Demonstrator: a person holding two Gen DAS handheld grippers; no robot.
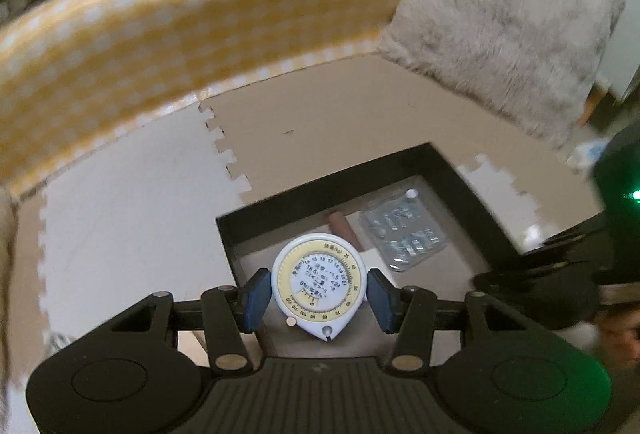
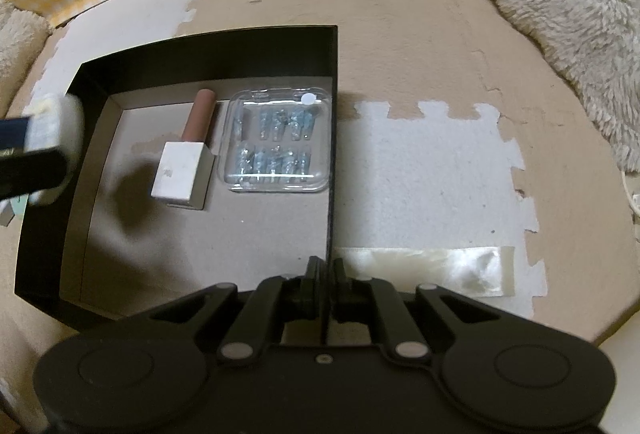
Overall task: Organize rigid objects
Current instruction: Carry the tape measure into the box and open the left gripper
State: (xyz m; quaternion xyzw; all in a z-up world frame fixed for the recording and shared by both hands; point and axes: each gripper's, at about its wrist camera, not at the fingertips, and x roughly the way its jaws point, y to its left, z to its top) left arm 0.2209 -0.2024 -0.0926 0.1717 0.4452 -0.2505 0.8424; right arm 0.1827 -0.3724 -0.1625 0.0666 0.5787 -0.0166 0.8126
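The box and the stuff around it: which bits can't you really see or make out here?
- Box: near edge hidden by the right gripper, right wrist view.
- Tape measure: dial print too small; left wrist view.
- Tube: lower part hidden behind the tape measure, left wrist view.
- Clear case: contents too small and glary, both views.
- Checked cloth: blurred.

My left gripper (image 1: 318, 294) had blue pads (image 1: 253, 296) on black arms. Between them sat a white tape measure (image 1: 318, 288) with a pale yellow ring and dark print. At twelve o'clock ran a yellow-and-white checked cloth (image 1: 160, 21); at two o'clock, a grey-beige furry cushion (image 1: 508, 21). The floor mat (image 2: 420, 45) was tan and white puzzle pieces. The box (image 2: 332, 137) was black with a grey floor, holding a brown tube with a white cap (image 2: 188, 153) and a clear plastic case (image 2: 278, 141).
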